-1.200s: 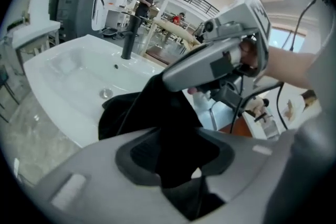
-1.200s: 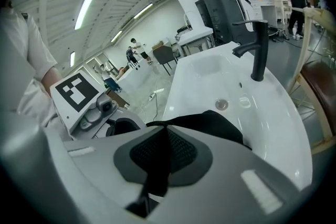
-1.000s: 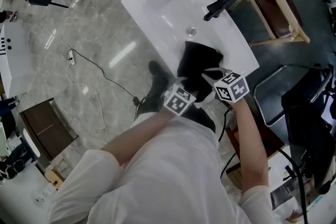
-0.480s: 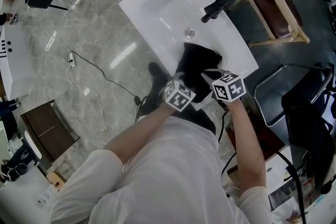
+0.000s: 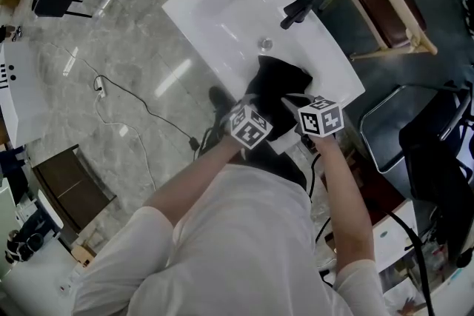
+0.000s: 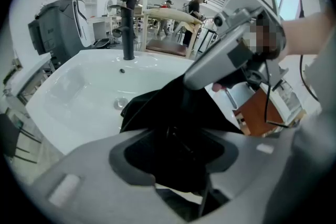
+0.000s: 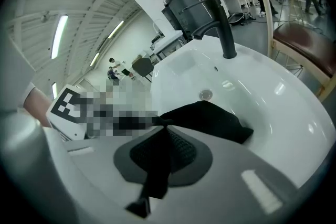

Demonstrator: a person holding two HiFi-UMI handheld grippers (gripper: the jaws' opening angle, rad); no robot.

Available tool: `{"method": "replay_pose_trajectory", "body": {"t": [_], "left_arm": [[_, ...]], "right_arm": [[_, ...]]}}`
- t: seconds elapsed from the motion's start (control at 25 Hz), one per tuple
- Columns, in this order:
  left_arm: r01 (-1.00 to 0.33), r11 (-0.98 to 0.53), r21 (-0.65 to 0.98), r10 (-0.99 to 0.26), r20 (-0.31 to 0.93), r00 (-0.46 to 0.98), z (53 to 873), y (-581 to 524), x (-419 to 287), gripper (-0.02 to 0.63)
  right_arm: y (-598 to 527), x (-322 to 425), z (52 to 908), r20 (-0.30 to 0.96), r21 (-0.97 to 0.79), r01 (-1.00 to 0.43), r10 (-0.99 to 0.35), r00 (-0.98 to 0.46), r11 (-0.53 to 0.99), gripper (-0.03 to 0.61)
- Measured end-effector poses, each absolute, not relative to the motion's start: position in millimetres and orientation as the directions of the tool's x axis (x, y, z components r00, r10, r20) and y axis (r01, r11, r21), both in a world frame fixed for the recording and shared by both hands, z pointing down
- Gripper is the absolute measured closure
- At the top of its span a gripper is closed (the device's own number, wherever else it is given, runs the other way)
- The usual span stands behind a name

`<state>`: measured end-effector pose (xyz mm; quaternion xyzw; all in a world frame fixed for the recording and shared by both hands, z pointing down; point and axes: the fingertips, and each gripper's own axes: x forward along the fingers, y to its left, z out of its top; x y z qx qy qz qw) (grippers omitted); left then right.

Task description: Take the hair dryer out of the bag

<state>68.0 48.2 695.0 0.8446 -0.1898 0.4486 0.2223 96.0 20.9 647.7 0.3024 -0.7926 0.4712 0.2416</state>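
Contents of the black bag [image 5: 275,83], pinched by the right gripper [image 7: 163,139] and straddled by the just-opened left gripper [image 6: 176,149], are hidden.

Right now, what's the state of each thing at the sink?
Black bag: slumped in the sink.
Left hand-held gripper: jaws have just been opening, apart around the bag's fabric, not gripping.
Right hand-held gripper: shut on the bag's strap.
Faucet: no water running.
Hair dryer: not visible.

The bag [image 5: 278,85] is soft, matt black cloth. The washbasin [image 5: 222,11] is smooth, glossy white, its faucet [image 5: 296,9] matt black metal. The floor [image 5: 126,70] is polished grey stone.
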Motion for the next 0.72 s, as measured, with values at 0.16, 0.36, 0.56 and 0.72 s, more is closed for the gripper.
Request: {"method": "replay_pose_trajectory", "body": {"t": [0.16,0.36,0.56,0.72], "left_arm": [[-0.554,-0.804,0.216,-0.133,0.843,0.522,694.7,53.8,68.0,0.408],[-0.578,-0.791,0.198,-0.137,0.865,0.483,699.1,54.7,71.7,0.421],[-0.643,-0.740,0.199,-0.114,0.904,0.411,713.7,48.3,74.5,0.402],[-0.682,-0.703,0.202,-0.106,0.919,0.381,718.4,50.4,78.3,0.419]], "right_arm": [[13.5,98.0,650.5,0.670,-0.598,-0.717,-0.268,-0.692,0.358,0.563],[7.2,97.2,645.8,0.666,-0.596,-0.715,-0.272,-0.694,0.366,0.563],[6.8,93.2,642.8,0.670,-0.585,-0.714,-0.266,-0.693,0.385,0.563],[6.3,95.1,641.2,0.669,-0.580,-0.718,-0.278,-0.689,0.385,0.563]]}}
